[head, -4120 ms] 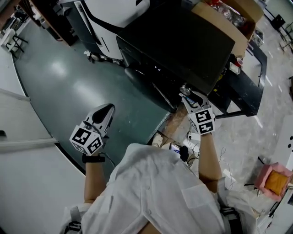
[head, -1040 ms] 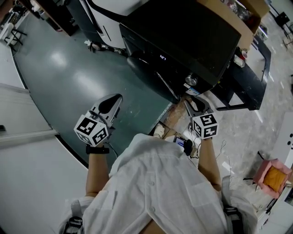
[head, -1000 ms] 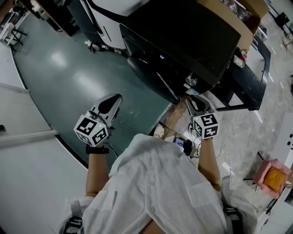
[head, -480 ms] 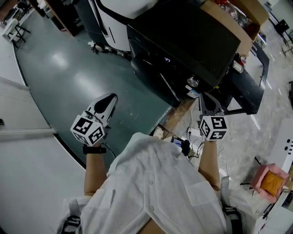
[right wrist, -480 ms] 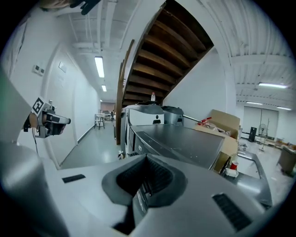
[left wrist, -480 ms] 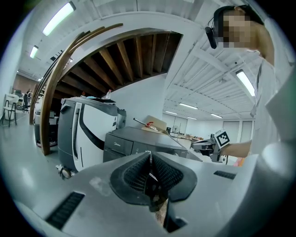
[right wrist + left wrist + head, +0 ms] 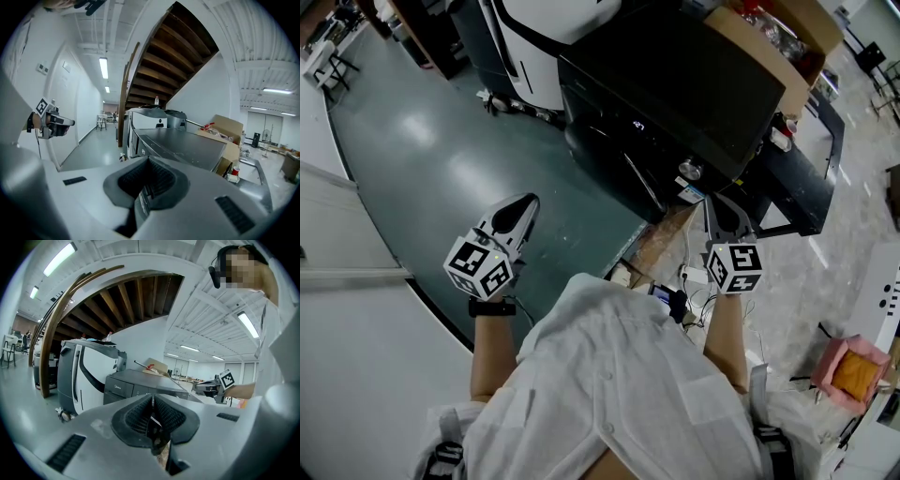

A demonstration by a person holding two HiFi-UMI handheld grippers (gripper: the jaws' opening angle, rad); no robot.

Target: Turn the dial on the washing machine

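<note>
1. A glossy grey-green floor [image 7: 441, 159] is seen beneath both tools; in the right gripper view a wooden staircase [image 7: 164, 51] is shown overhead, beside a white ceiling with strip lights.
2. The black washing machine [image 7: 675, 75] is placed at the far side, between a white machine [image 7: 544, 23] on its left and an open cardboard box [image 7: 773, 42] on its right; its silver dial [image 7: 690, 170] is set at the right end of the front panel.
3. The right gripper [image 7: 713, 200] is held with its jaws pressed together and nothing between them; it is placed just near and right of the dial, not touching it.
4. The left gripper [image 7: 523, 202] is likewise closed and empty; it is held over the floor, well apart from the washing machine.
</note>
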